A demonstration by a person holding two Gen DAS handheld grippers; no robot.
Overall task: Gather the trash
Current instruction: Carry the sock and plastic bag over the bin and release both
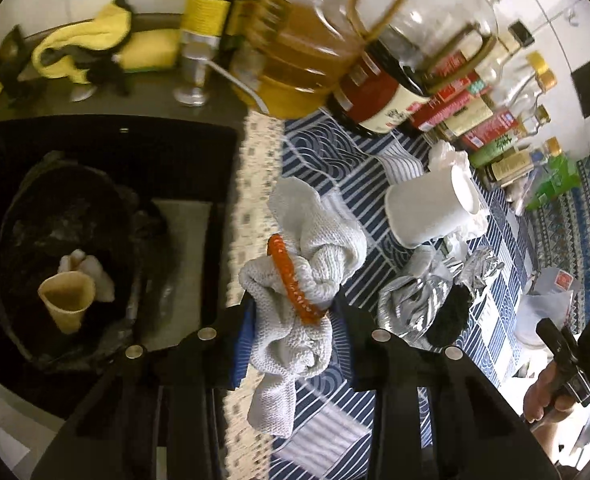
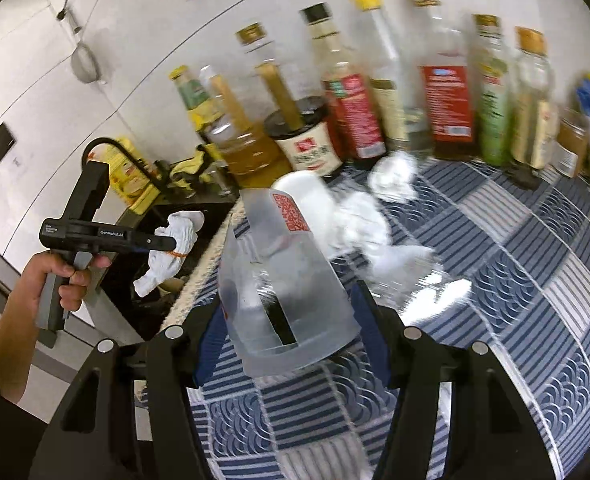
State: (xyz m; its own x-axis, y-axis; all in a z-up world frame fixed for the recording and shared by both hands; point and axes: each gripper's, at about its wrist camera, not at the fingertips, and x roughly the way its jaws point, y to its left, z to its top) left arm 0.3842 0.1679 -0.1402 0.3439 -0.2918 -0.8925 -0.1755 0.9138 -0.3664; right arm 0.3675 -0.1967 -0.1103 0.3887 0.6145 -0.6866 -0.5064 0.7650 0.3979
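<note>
My left gripper [image 1: 291, 320] is shut on a white knitted cloth bundle [image 1: 303, 264] tied with an orange rubber band [image 1: 291, 276]; it hangs over the counter's edge, beside a black-lined trash bin [image 1: 27, 216] that holds a paper cup [image 1: 67, 300] and tissue. The bundle also shows in the right wrist view [image 2: 171, 248]. My right gripper [image 2: 287, 320] is shut on a translucent plastic wrapper [image 2: 283, 280] with a red code print, held above the counter. Crumpled silver foil [image 1: 419, 304], a white cup [image 1: 431, 208] on its side and crumpled tissues [image 2: 391, 176] lie on the patterned blue cloth.
A row of sauce and oil bottles [image 2: 447, 92] stands along the back wall. A large oil jug [image 1: 295, 48] and a dark jar [image 1: 375, 96] stand near the sink corner. A yellow rag [image 1: 83, 48] lies behind the black sink [image 1: 135, 136].
</note>
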